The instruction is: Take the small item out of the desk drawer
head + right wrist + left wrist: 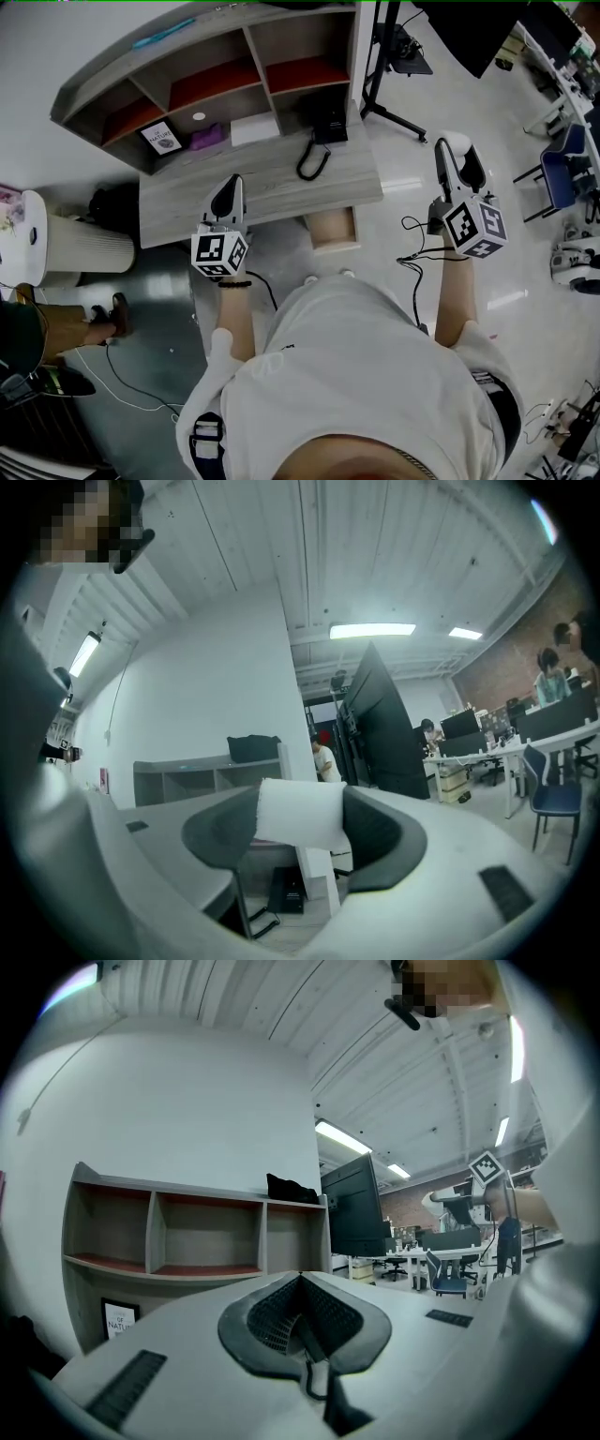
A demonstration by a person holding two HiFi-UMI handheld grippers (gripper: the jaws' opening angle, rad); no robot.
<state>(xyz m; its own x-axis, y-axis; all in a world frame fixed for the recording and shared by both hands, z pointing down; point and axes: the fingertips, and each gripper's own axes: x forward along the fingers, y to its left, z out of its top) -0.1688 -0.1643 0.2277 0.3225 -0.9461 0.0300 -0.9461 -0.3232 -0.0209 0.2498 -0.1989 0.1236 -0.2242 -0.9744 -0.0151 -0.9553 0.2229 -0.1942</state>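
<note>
The desk drawer [334, 231] stands pulled out under the grey desk [272, 183], its inside pale and bare as far as I can see. My right gripper [457, 150] is raised to the right of the desk, off its edge, shut on a small white soft block [455, 141]. In the right gripper view the white block [300, 813] sits pinched between the dark pads of that gripper [302, 832]. My left gripper [231, 185] hovers over the desk's front edge. In the left gripper view its jaws [301, 1283] meet with nothing between them.
A shelf hutch [187, 75] stands on the desk with a framed card [162, 138], a purple thing [208, 138] and a white box [253, 128]. A black phone [323, 131] lies at the desk's right. A white bin [84, 248] stands left, a blue chair [562, 169] far right.
</note>
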